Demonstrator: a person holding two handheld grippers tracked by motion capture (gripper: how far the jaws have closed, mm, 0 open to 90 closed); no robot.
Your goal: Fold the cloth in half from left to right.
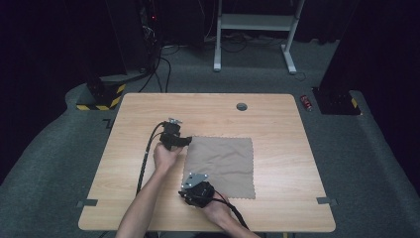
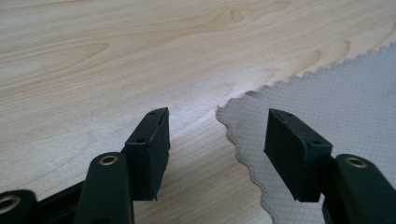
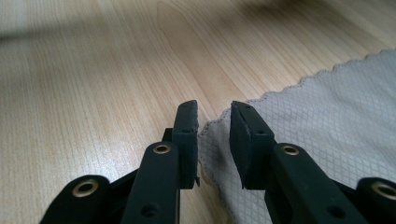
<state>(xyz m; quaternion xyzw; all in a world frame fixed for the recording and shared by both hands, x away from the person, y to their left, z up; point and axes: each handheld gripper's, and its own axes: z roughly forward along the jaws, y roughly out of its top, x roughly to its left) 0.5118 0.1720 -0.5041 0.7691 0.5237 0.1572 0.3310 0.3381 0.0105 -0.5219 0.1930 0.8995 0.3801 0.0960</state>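
Grey carpet (image 1: 49, 148), dim, perhaps unlit room.

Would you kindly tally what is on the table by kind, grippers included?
Cloth: 1
Grippers: 2, the left gripper and the right gripper
Round grey plug in the tabletop: 1
Total: 4

Overhead view faces down; gripper views close, sharing cloth (image 1: 224, 166).

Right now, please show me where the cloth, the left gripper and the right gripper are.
cloth (image 1: 223, 163): high view, the flat middle of the fabric.
left gripper (image 2: 217, 140): left gripper view, midway between its tips, jaws apart.
right gripper (image 3: 214, 123): right gripper view, midway between its tips, at the cloth's corner.
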